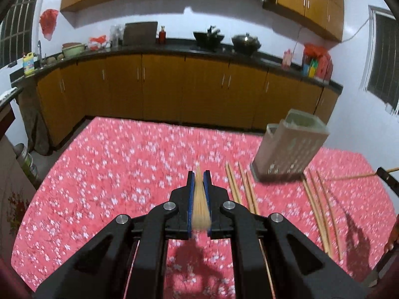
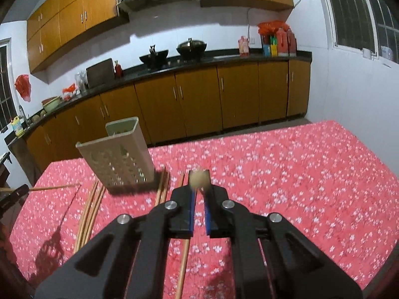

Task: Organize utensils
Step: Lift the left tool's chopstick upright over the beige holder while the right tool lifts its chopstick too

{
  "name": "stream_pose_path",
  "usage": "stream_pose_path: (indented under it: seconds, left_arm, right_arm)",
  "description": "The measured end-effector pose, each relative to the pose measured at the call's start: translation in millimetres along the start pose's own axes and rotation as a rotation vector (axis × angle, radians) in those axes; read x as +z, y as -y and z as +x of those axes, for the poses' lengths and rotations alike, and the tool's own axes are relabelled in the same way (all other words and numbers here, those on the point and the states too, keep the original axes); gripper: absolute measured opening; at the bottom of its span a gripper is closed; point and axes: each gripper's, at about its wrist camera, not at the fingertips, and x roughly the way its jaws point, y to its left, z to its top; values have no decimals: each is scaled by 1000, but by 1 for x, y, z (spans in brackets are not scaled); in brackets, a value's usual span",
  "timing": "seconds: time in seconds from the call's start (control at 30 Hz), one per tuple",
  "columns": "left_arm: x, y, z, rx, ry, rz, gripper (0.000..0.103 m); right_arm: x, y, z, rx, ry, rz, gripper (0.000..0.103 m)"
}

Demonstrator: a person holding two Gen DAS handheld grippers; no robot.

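My left gripper [image 1: 198, 174] is shut on a wooden chopstick [image 1: 199, 204] that lies along its fingers, above the red flowered tablecloth [image 1: 124, 169]. My right gripper [image 2: 199, 174] is shut on the end of another chopstick [image 2: 198, 178], seen end-on at its tips. A beige perforated utensil holder [image 1: 289, 147] stands on the table, right of the left gripper; in the right wrist view the holder [image 2: 119, 154] is to the left. Several loose chopsticks [image 1: 239, 184] lie beside the holder, and more chopsticks [image 2: 89, 209] show in the right wrist view.
The right gripper's tip [image 1: 386, 177] with its chopstick shows at the right edge of the left wrist view. A kitchen counter [image 1: 174, 47] with woks and orange cabinets [image 1: 162, 87] runs behind the table. The table's far edge [image 1: 174, 123] faces the cabinets.
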Motion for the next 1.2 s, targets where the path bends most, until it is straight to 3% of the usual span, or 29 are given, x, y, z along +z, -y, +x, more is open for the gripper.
stream_pose_path:
  seconds: [0.23, 0.4, 0.73, 0.93, 1.1, 1.2]
  left_arm:
    - [22, -1, -9, 10, 59, 8, 8]
    - [46, 2, -17, 12, 100, 15, 8]
    - [114, 36, -62, -71, 292, 21, 7]
    - [138, 69, -79, -147, 409, 6, 7]
    - [130, 95, -50, -200, 359, 6, 8]
    - [122, 102, -31, -193, 338, 10, 7]
  right_arm:
    - [15, -3, -4, -9, 41, -10, 7]
    - [48, -8, -15, 15, 109, -7, 7]
    - [125, -39, -56, 180, 266, -3, 7]
    - [133, -64, -56, 260, 225, -60, 7]
    - [129, -83, -31, 259, 143, -112, 7]
    - [125, -89, -11, 258, 90, -122, 7]
